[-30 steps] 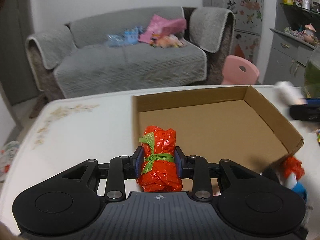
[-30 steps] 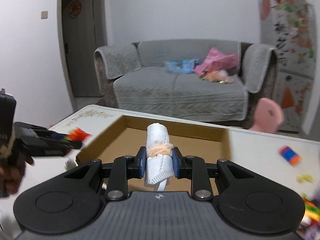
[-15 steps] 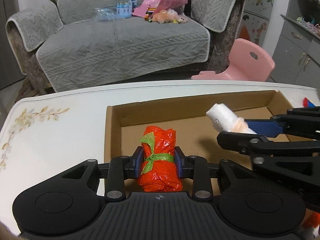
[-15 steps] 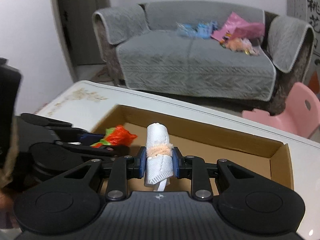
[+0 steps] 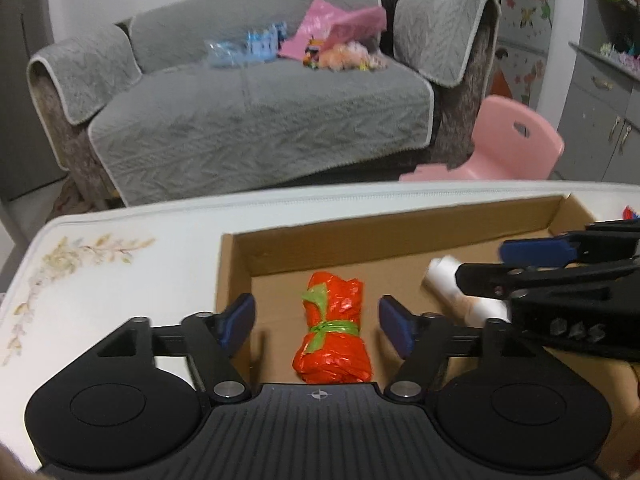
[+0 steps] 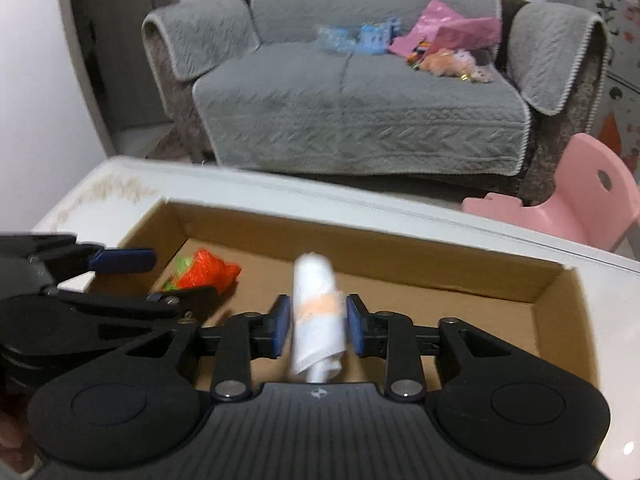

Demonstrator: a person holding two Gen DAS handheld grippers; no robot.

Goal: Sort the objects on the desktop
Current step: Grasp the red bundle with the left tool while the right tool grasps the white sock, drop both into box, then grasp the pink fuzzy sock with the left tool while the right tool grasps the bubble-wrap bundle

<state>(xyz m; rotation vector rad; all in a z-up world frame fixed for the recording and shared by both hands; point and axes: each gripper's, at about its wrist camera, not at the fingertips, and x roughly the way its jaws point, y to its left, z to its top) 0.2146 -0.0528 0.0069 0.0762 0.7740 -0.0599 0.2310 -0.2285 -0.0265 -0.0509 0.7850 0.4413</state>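
Note:
An orange plastic bundle [image 5: 334,332] tied with a green strip lies on the floor of the shallow cardboard box [image 5: 228,272]. My left gripper [image 5: 316,326] straddles it, its jaws opening and wide, the pads clear of the bundle. In the right wrist view a white rolled cloth [image 6: 318,320] with a peach band stands between the pads of my right gripper [image 6: 318,330]. Those jaws are opening too, with a thin gap on each side, and the roll is blurred. The left gripper [image 6: 152,278] and the bundle [image 6: 204,274] show at the left there, inside the box [image 6: 400,252].
The box sits on a white table [image 5: 100,280] with a floral print at its left. Beyond the far edge stand a grey sofa [image 5: 260,120] and a pink chair [image 5: 516,144]. Small colourful items [image 5: 630,212] lie right of the box.
Both grippers came forward and down over the box. The left jaws spread and let go of the orange bundle. The right jaws parted from the white roll.

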